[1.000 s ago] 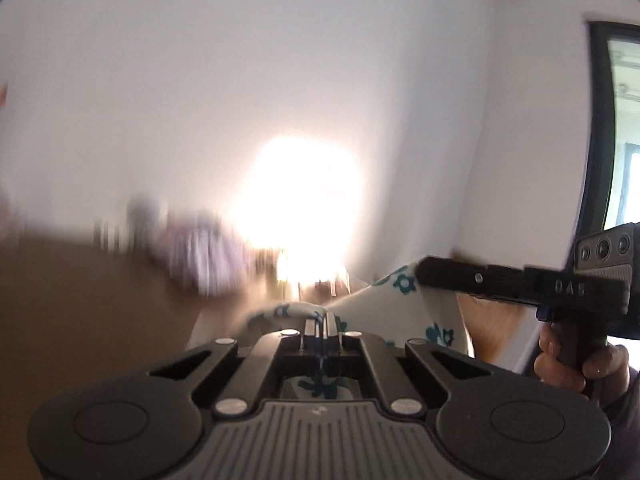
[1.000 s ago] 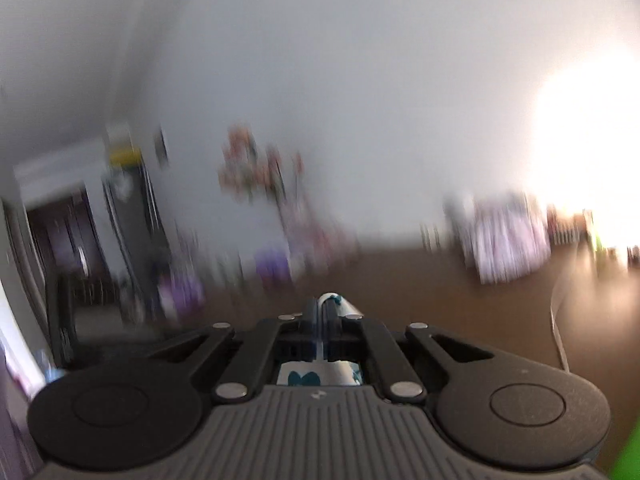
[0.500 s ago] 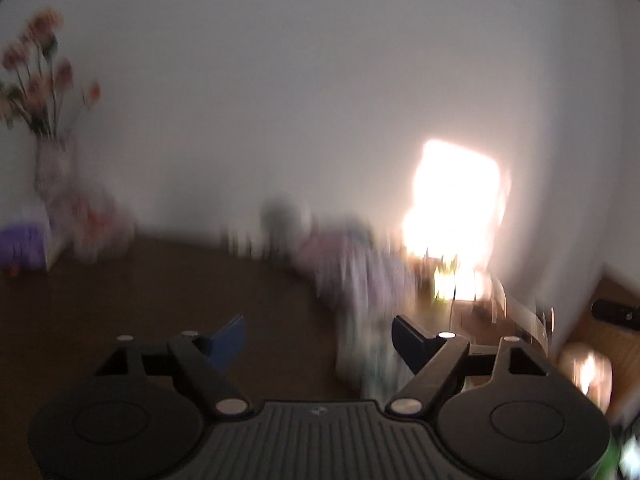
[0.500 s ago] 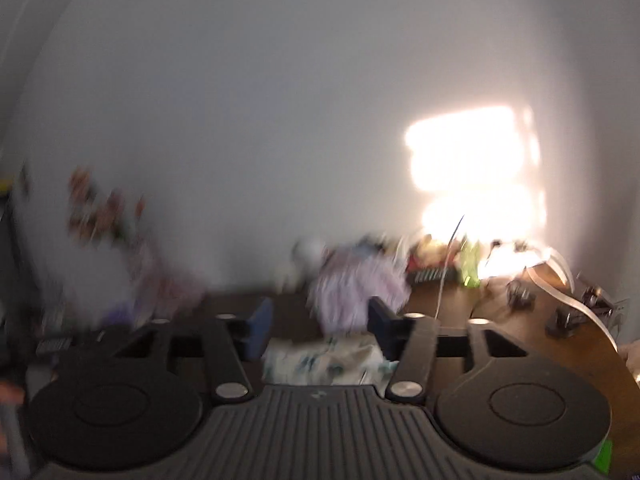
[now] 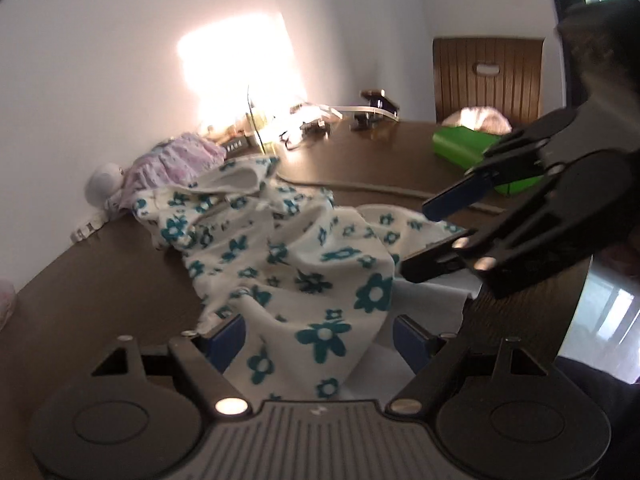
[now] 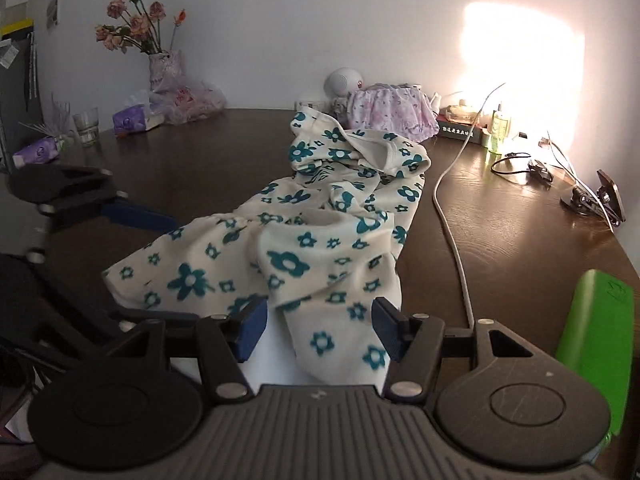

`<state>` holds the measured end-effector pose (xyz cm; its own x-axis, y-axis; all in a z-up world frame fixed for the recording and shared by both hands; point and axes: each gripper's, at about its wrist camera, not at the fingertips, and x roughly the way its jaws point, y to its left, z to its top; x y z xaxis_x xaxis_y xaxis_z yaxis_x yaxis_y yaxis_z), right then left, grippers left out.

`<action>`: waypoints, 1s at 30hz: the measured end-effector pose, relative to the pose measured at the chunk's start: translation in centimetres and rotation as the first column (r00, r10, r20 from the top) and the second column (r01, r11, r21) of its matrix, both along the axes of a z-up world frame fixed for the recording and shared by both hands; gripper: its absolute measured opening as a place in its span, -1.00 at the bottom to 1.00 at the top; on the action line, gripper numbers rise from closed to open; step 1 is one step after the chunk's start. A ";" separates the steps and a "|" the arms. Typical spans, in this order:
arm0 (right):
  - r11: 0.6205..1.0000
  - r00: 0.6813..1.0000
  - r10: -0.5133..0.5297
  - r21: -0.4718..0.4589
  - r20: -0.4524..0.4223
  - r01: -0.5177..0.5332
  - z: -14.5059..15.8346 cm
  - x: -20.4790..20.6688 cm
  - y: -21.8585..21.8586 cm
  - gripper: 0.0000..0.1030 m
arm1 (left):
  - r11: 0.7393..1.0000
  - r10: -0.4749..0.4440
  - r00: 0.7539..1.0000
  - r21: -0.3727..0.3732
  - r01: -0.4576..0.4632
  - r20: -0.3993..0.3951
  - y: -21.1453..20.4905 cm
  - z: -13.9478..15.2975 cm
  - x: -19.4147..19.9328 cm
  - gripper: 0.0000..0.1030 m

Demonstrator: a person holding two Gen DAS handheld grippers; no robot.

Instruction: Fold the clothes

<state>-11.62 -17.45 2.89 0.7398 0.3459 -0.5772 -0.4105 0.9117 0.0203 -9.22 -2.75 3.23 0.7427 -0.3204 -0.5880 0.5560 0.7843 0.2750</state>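
A white garment with teal flowers (image 5: 304,256) lies crumpled on the dark brown table (image 5: 100,300). My left gripper (image 5: 320,340) stands open low over its near end, with cloth lying between the blue pads but not pinched. In the left wrist view my right gripper (image 5: 414,240) comes in from the right, also open, just over the cloth. In the right wrist view the garment (image 6: 320,240) stretches away from my right gripper (image 6: 320,330), whose pads stand apart on either side of a fold. One of the left gripper's blue pads (image 6: 136,212) shows at the left.
A lilac floral garment (image 6: 390,114) and a white round object (image 6: 340,82) sit by the wall. A white cable (image 6: 452,232) runs along the table right of the garment. A green object (image 6: 596,332) lies near right; a vase of flowers (image 6: 164,68), a glass (image 6: 86,124) and tissue packs stand far left.
A second ago both grippers were shut on the flowered cloth and held high. Both have since opened and come down, and the garment now lies on the table.
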 end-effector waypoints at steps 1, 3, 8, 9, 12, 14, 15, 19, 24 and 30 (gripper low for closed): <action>1.000 1.000 0.006 -0.001 -0.001 -0.006 -0.1 -0.3 -0.2 0.15 | 1.000 0.012 1.000 0.005 -0.012 -0.011 0.0 -0.6 0.6 0.53; 1.000 1.000 0.004 -0.003 0.003 -0.004 -0.6 -0.4 -0.4 0.00 | 0.999 0.046 0.999 -0.008 -0.046 -0.010 0.1 -1.0 1.2 0.18; 0.999 1.000 -0.014 0.041 0.015 0.013 -1.0 -0.6 -0.7 -0.94 | 0.972 0.187 0.981 -0.133 -0.191 -0.044 2.9 -0.4 2.4 -0.92; 0.999 0.999 -0.027 0.038 0.019 0.026 -1.2 -0.6 -0.8 -0.97 | 0.954 0.241 0.970 -0.173 -0.244 -0.036 3.9 0.1 2.3 -0.93; 0.996 0.996 -0.084 0.045 0.028 0.083 -1.3 -0.8 -1.4 -1.00 | 0.862 0.413 0.910 -0.308 -0.402 -0.031 7.7 1.7 1.6 -0.94; 0.993 0.993 -0.114 0.048 0.041 0.112 -0.8 -1.4 -2.1 -1.00 | 0.768 0.498 0.862 -0.412 -0.490 -0.096 10.7 2.5 0.7 -0.94; 0.991 0.991 -0.126 0.051 0.050 0.123 -0.6 -1.9 -2.5 -1.00 | 0.731 0.516 0.847 -0.449 -0.514 -0.131 11.7 2.7 0.3 -0.94; 0.989 0.987 -0.142 0.052 0.074 0.138 0.3 -3.4 -3.5 -1.00 | 0.679 0.614 0.772 -0.387 -0.624 -0.167 13.2 1.4 -0.8 -0.86; 0.992 0.990 -0.111 0.075 0.084 0.105 0.4 -4.0 -3.5 -0.17 | 0.704 0.650 0.757 -0.320 -0.634 -0.068 12.9 0.7 -2.4 -0.26; 0.998 0.993 0.056 0.032 0.107 -0.059 -0.2 -4.3 1.4 0.34 | 0.826 0.545 0.838 -0.195 -0.529 0.029 12.4 0.0 -1.4 0.29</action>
<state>-15.89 -16.06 2.70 0.7743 0.4084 -0.4833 -0.4637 0.8860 0.0058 -10.63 9.61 3.28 0.8690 0.0529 -0.4920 0.0149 0.9910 0.1328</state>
